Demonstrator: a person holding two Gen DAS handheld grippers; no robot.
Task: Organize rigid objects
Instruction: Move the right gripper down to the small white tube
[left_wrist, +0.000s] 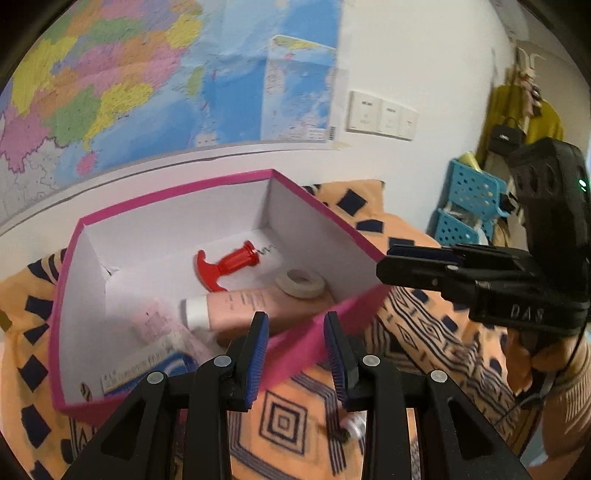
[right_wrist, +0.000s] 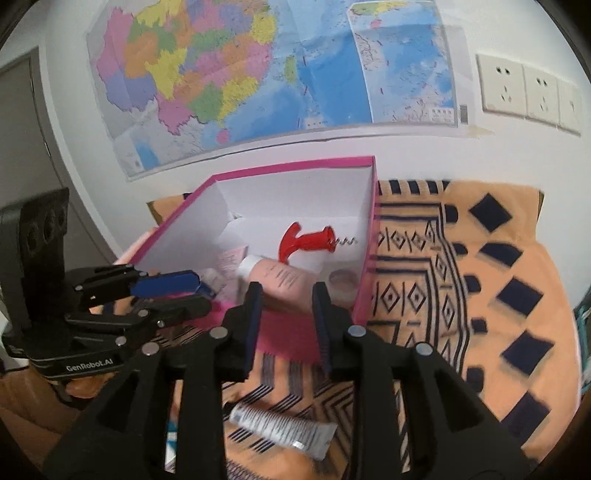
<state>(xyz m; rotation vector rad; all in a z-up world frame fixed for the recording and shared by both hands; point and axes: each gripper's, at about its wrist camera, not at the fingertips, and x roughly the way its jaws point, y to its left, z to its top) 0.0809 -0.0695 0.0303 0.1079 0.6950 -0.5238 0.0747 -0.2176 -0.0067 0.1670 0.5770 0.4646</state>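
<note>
Left hand-held gripper (left_wrist: 295, 354): fingers apart, nothing between them, hovering over the near rim of the pink box (left_wrist: 221, 182). Right hand-held gripper (right_wrist: 286, 314): fingers likewise apart and empty, aimed at the box's near wall.

Risks, left to right:
- Flat paper packets (left_wrist: 159, 332) at 8 o'clock in the box lie loose and thin; a blue finger pad dropping in could crumple them or push them under the tube.
- Pink tube (left_wrist: 251, 304), soft plastic with white cap, lies across the box floor at 6 o'clock; squeezed mid-body it would deform and likely slip.
- Red corkscrew (left_wrist: 225, 266) in mid-box: hard glossy plastic T-handle, bare steel spiral pointing to 3 o'clock. The point could snag or scratch whatever is set against it.
- Tape roll (left_wrist: 301, 282), a pale ring, leans on the tube at 4 o'clock; it looks ready to roll if nudged.
- Box walls are thin card, white inside. Pressing the rim may tip the box on the soft patterned cloth (right_wrist: 498, 258).
- White printed tube (right_wrist: 284, 432) lies on the cloth outside the box, below the right gripper, probably next to go in; its crimped end offers little grip.
</note>
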